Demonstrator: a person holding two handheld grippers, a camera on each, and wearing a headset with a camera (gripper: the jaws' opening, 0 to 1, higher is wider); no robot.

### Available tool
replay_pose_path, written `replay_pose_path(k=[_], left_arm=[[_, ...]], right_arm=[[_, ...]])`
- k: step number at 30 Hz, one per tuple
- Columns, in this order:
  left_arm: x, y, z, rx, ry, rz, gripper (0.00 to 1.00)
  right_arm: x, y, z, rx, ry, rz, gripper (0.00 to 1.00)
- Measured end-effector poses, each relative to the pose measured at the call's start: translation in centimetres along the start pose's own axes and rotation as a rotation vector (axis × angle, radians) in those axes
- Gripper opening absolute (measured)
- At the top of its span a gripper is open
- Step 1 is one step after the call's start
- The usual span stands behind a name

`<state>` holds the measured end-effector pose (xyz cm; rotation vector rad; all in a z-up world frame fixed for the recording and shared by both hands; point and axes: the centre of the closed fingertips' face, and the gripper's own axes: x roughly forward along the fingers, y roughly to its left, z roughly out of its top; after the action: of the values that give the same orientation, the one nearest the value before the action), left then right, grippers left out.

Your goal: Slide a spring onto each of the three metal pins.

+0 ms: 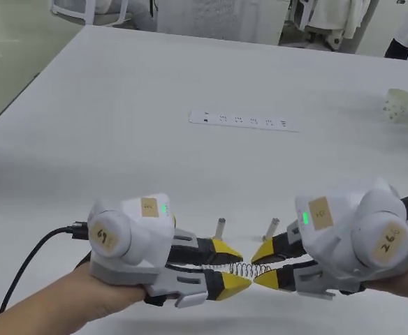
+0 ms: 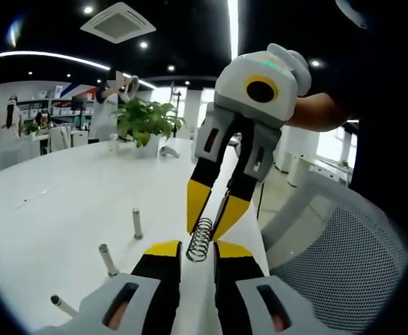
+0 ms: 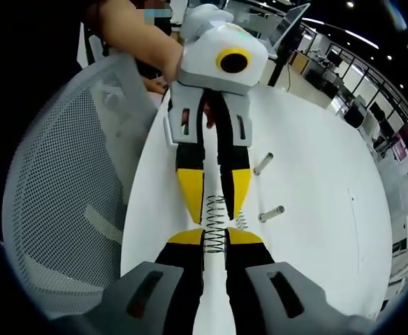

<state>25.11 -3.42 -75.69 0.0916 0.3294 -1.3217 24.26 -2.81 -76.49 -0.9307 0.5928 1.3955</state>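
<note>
The left hand-held gripper [image 2: 198, 248] and right hand-held gripper [image 3: 215, 239] each clamp one end of a spring [image 1: 240, 269], held low over the near tabletop [image 1: 120, 139]; the three pins [image 2: 137, 223] just beyond look bare; seemingly all three are left to do.

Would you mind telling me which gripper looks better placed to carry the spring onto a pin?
Left, marginally. Both the left gripper and right gripper pinch the spring by its ends, but the left gripper view has all three pins in sight, the nearest pin close beside its jaws.
</note>
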Motion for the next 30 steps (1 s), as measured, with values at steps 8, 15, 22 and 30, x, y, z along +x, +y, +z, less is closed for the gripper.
replay_pose_path(k=[8, 15, 22, 30], left_arm=[[0.05, -0.24, -0.09, 0.018, 0.010, -0.004, 0.05], [-0.07, -0.43, 0.01, 0.033, 0.007, -0.013, 0.04], [-0.18, -0.74, -0.06, 0.034, 0.011, -0.026, 0.02], [-0.16, -0.89, 0.00, 0.021, 0.008, -0.029, 0.02]], right_arm=[[0.03, 0.16, 0.00, -0.004, -0.001, 0.004, 0.08], [0.00, 0.29, 0.14, 0.002, -0.009, 0.007, 0.08], [0.10, 0.51, 0.20, 0.000, -0.014, 0.013, 0.08], [-0.02, 0.53, 0.18, 0.014, -0.026, 0.008, 0.09]])
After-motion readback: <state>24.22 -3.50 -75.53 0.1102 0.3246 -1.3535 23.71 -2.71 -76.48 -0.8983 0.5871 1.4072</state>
